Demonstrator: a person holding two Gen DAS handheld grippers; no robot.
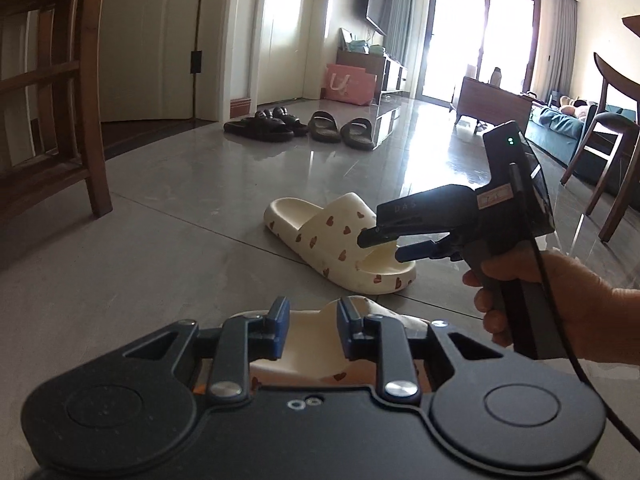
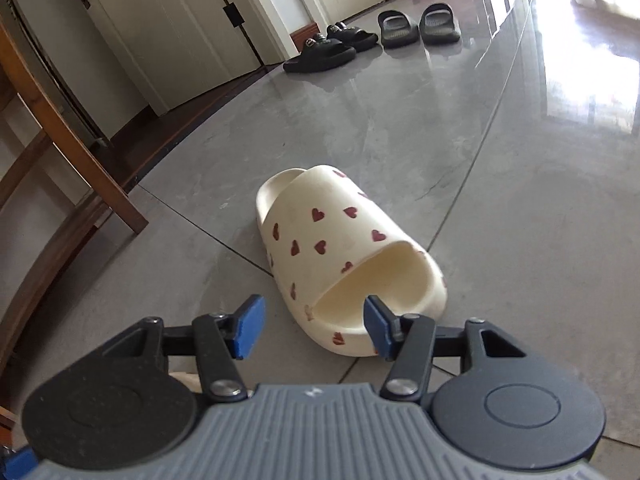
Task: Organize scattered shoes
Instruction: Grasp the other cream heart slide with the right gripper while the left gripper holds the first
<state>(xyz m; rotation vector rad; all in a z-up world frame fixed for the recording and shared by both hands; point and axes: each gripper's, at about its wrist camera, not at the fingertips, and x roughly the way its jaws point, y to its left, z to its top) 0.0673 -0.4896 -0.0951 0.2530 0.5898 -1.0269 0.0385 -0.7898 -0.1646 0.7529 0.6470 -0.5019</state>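
Left wrist view: the left gripper [image 1: 313,330] has its blue pads clamped on the strap of a cream heart-print slipper [image 1: 304,360], holding it low over the grey tiled floor [image 1: 160,240]. Its mate, the second heart-print slipper [image 1: 320,236], lies on its sole nearby. The right gripper [image 1: 394,246], held in a hand [image 1: 560,304], reaches toward that slipper's open toe end with its fingers parted; whether they touch it is unclear. Far off by the door, a pair of black sandals [image 1: 266,122] and a pair of dark slides [image 1: 340,128] stand lined up on the floor, so that part looks done. The cream pair is judged to be what remains.

Right wrist view: the right gripper [image 2: 314,326] stands open, with nothing pressed between the pads; the right pad sits at the floor slipper's [image 2: 332,248] strap opening. The slipper looks like thick moulded foam, matte, with rounded edges, a broad arched strap and small maroon hearts. The polished tiles reflect window light. A wooden chair leg [image 2: 100,184] stands to the left.
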